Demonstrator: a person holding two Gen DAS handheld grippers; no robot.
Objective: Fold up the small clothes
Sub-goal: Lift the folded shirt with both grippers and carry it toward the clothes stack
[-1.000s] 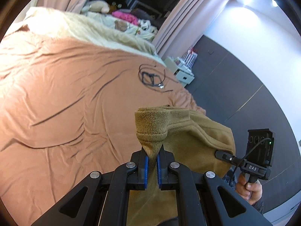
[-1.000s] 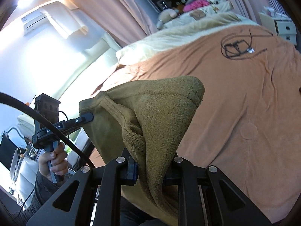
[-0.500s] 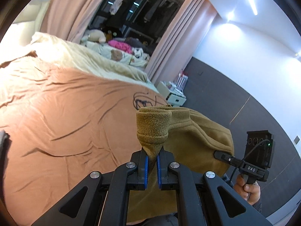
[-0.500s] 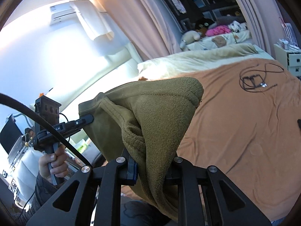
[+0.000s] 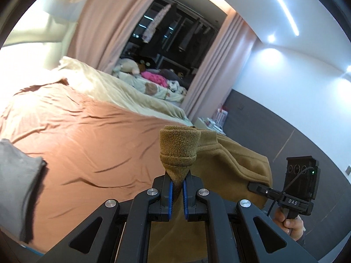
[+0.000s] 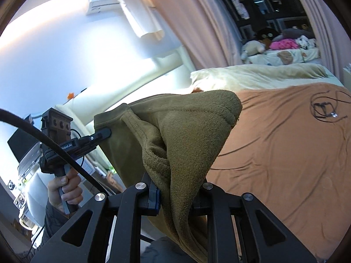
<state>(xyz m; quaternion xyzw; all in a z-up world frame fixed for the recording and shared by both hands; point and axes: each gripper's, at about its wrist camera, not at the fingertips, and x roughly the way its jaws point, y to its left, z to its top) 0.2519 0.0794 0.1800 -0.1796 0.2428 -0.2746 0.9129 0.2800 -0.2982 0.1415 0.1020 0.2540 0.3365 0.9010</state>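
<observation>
An olive-brown fleece garment hangs in the air between both grippers, above the near edge of the bed. My left gripper is shut on one bunched corner of it. My right gripper is shut on the other corner of the garment, which drapes over its jaws and hides the fingertips. The right gripper shows at the right of the left wrist view, the left gripper at the left of the right wrist view, each pinching the stretched top edge.
The bed's rust-orange sheet spreads ahead, with a cream blanket at its far side. A grey cloth lies at the left edge. A black cable lies coiled on the sheet. Pink curtains hang behind.
Both grippers have lifted and tilted upward with the garment; the views now show more wall and curtain and less bed. A grey cloth has come into view at the left.
</observation>
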